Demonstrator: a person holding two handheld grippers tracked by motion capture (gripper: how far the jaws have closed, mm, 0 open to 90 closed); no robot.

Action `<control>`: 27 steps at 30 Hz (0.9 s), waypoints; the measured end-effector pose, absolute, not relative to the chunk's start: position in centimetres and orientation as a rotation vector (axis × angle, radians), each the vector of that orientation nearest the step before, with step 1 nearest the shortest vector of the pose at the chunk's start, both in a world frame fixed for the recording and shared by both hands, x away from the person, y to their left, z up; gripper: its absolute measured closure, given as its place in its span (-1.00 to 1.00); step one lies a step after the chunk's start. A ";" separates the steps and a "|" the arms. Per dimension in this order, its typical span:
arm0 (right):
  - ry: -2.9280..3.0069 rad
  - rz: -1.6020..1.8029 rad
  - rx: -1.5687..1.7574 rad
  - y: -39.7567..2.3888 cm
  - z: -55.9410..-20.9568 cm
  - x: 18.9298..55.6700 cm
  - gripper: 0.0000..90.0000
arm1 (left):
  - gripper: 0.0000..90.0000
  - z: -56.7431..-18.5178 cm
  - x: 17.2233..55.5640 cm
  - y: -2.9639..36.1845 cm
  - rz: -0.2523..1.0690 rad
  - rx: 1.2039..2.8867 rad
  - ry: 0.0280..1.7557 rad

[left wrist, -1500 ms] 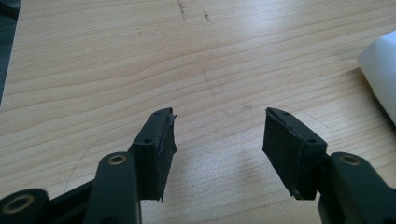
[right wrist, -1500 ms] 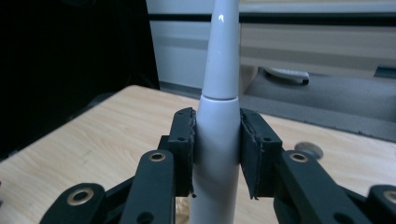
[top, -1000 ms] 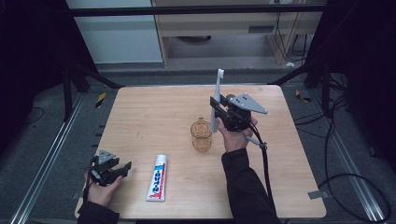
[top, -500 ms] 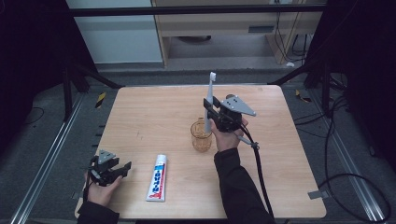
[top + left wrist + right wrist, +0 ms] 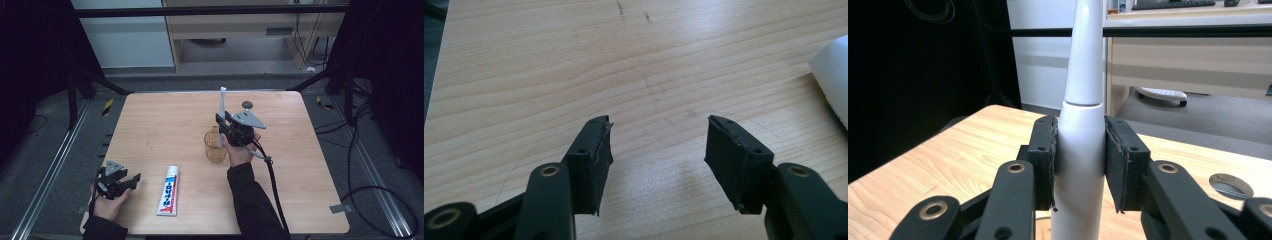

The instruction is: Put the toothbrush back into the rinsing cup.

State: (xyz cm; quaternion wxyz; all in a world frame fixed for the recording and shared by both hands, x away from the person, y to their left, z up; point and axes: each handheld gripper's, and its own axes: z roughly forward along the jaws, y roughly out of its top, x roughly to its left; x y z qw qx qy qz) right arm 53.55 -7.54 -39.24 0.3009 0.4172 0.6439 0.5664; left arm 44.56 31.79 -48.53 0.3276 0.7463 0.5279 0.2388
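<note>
- The round-cornered pale wooden table [image 5: 150, 130] bears everything; a slip here would send things rolling toward its edges.
- The white toothpaste tube with blue and red lettering [image 5: 168, 190] lies flat at about 7 o'clock of the table's middle, well apart from the work, so it is unlikely to be disturbed.
- The clear amber ribbed glass cup [image 5: 215, 146] stands upright near the centre; it is light and could tip if the brush strikes its rim off-centre.
- The right gripper [image 5: 1079, 150] clamps the slim white electric toothbrush [image 5: 1082, 100] by its smooth, tapering body, upright, just above the cup at its 1 o'clock; the glossy handle could slide down between the pads.
- The left gripper [image 5: 656, 150] rests at the table's 8 o'clock, jaws spread wide, holding nothing.
</note>
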 end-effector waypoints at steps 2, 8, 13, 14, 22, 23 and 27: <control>1.723 1.492 1.119 -7.5 -39.7 53.6 0.50 | -0.05 -48.5 44.6 31.8 0.625 1.955 1.383; 1.746 1.479 1.130 -7.6 -40.5 53.5 0.50 | -0.05 -48.5 44.6 31.8 0.626 1.959 1.381; 1.768 1.456 1.135 -7.6 -41.1 53.4 0.50 | -0.05 -48.5 44.6 31.8 0.627 1.956 1.383; 1.780 1.448 1.140 -7.6 -41.4 53.4 0.50 | -0.05 -48.5 44.6 31.8 0.627 1.956 1.383; 1.826 1.417 1.132 -7.8 -42.0 53.0 0.50 | -0.05 -48.6 44.6 31.7 0.627 1.958 1.382; 1.833 1.411 1.128 -7.8 -42.1 53.0 0.50 | -0.05 -48.6 44.6 31.7 0.628 1.958 1.382; 1.865 1.393 1.133 -8.0 -42.7 52.9 0.50 | -0.05 -48.6 44.6 31.7 0.626 1.958 1.383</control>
